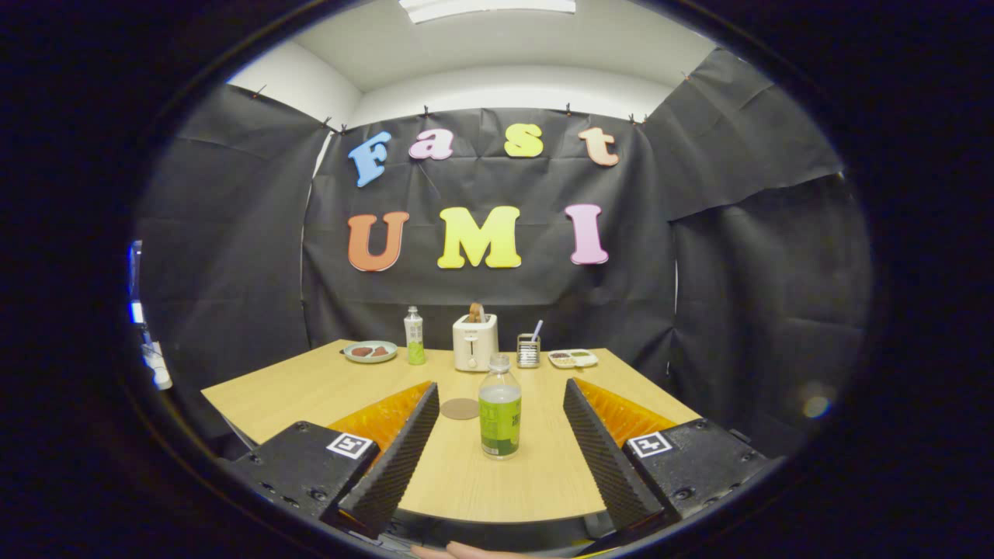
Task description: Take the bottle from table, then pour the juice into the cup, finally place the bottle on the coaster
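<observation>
A clear bottle (499, 417) with a green label and a clear cap stands upright on the wooden table (311, 388). It sits between my two fingers, about level with their tips and touching neither. My gripper (501, 387) is open wide. A round brown coaster (460, 408) lies flat just left of the bottle, close to the left fingertip (429, 400). Beyond them, at the back of the table, a small ribbed cup-like holder (528, 351) stands with a stick in it.
Along the back edge stand a plate of food (370, 352), a second bottle with green liquid (415, 336), a white toaster (475, 342) and a small white tray (573, 358). A person's hand (466, 552) shows below the fingers.
</observation>
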### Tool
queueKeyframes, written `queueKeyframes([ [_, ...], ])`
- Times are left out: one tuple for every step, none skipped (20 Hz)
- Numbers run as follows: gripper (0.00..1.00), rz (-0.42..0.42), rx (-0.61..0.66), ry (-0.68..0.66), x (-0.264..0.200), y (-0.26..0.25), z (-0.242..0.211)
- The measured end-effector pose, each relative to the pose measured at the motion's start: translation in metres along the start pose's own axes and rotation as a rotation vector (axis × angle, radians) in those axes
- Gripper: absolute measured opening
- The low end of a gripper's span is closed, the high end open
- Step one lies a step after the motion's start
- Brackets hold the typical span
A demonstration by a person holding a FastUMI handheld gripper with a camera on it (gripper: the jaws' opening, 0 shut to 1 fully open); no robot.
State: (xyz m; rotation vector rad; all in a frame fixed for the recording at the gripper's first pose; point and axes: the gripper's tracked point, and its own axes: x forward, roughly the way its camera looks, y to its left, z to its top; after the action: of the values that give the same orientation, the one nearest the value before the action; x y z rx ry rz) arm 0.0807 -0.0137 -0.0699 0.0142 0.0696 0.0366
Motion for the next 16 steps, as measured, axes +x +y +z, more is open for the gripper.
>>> queueKeyframes([
  [1.00,0.006,0.001,0.009,0.011,0.000,-0.006],
  [1.00,0.007,-0.002,0.024,0.023,-0.001,-0.014],
  [1.00,0.008,-0.005,0.036,0.034,-0.003,-0.018],
  [1.00,0.010,-0.008,0.044,0.044,-0.003,-0.024],
  [1.00,0.012,-0.009,0.054,0.054,-0.004,-0.028],
  [1.00,0.015,-0.004,0.059,0.065,-0.004,-0.032],
  [1.00,0.020,0.003,0.066,0.077,-0.004,-0.037],
  [1.00,0.022,0.008,0.072,0.088,-0.004,-0.041],
  [1.00,0.020,0.008,0.080,0.098,-0.005,-0.045],
  [1.00,0.019,0.003,0.092,0.109,-0.005,-0.050],
  [1.00,0.017,0.001,0.101,0.117,-0.005,-0.054],
  [1.00,0.013,-0.001,0.111,0.127,-0.007,-0.057],
  [1.00,0.014,0.000,0.123,0.137,-0.007,-0.062],
  [1.00,0.014,0.000,0.134,0.144,-0.007,-0.065],
  [1.00,0.016,0.001,0.145,0.153,-0.008,-0.069],
  [1.00,0.020,0.001,0.150,0.158,-0.008,-0.070],
])
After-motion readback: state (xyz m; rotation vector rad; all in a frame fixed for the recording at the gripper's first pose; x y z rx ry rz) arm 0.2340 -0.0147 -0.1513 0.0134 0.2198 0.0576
